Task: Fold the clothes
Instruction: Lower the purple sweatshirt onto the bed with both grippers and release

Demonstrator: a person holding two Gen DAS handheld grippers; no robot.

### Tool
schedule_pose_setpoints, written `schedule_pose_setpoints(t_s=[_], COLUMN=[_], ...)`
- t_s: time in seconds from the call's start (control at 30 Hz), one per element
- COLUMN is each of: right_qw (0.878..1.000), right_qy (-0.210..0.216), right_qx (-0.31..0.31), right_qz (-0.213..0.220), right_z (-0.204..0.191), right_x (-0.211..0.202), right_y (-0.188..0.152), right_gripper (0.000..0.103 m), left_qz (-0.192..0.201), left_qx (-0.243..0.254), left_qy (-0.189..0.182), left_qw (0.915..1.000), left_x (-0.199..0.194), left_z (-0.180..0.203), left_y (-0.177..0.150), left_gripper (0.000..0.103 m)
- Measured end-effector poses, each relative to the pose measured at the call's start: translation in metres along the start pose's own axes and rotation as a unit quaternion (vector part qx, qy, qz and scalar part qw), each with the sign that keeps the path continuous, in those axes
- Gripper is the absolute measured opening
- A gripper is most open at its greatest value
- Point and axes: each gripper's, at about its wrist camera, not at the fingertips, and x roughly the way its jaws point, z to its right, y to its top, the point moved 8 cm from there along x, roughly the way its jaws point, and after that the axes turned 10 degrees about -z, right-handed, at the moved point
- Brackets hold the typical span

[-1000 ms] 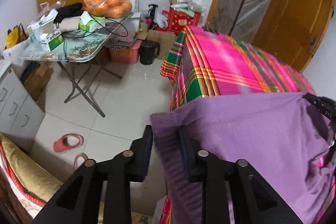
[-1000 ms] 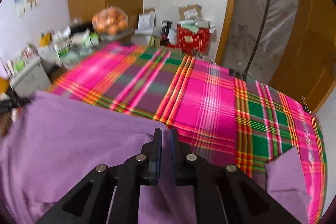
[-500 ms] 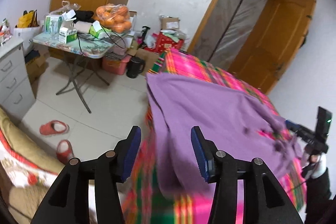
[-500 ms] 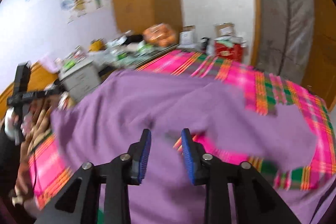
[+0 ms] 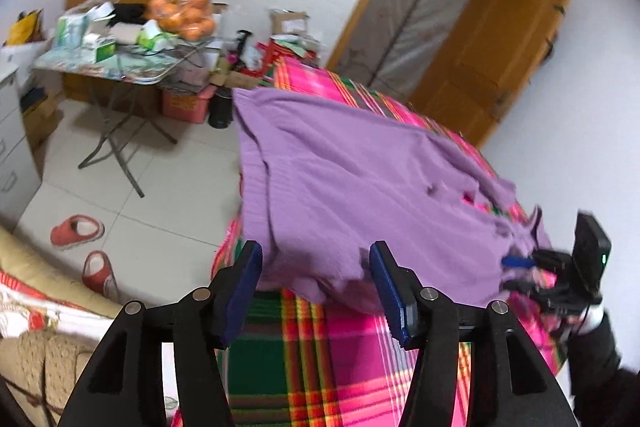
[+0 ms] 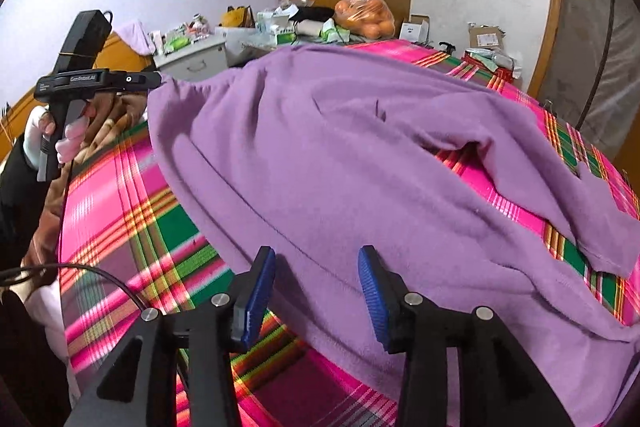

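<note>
Opening after clamping a second ago, the left hand-held gripper (image 5: 316, 283) is spreading, nothing pinched; the sweater (image 5: 360, 187), then held up, is now lying on the plaid surface (image 5: 320, 359), its left hem overhanging the floor (image 5: 132, 195). The right hand-held gripper (image 6: 316, 287) is opening too, pads clear of cloth.

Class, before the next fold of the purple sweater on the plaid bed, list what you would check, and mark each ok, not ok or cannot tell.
1. Left tool free of cloth: ok, jaws opening, pads clear.
2. Right tool free of cloth: ok, jaws opening, nothing pinched.
3. Purple sweater lies on the plaid cover: ok.
4. Sweater flat: not ok, ridges and a lifted fold.
5. Sweater wholly on the bed: not ok, one edge hangs over the side.
6. Both sleeves located: cannot tell.
</note>
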Motion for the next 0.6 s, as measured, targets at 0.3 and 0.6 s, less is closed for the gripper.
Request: schedule_pose_setpoints(t_s=[0.3,0.6], right_qw=[1.0,0.999], right_qy=[0.0,0.029], right_qx=[-0.019,-0.029], right_qz=[-0.015,0.009], right_z=[-0.002,-0.025], right_x=[0.008,-0.021], right_y=[0.001,0.005], right_gripper=[0.013,0.005], left_qz=[-0.001,0.034], left_qx=[0.031,-0.021], left_qy=[0.004,-0.038], left_qw=[0.9995,0.9985], left_x=[-0.001,-0.033], left_z=[0.003,-0.021], left_y=[-0.016,-0.013], left_gripper=[0.02,0.013])
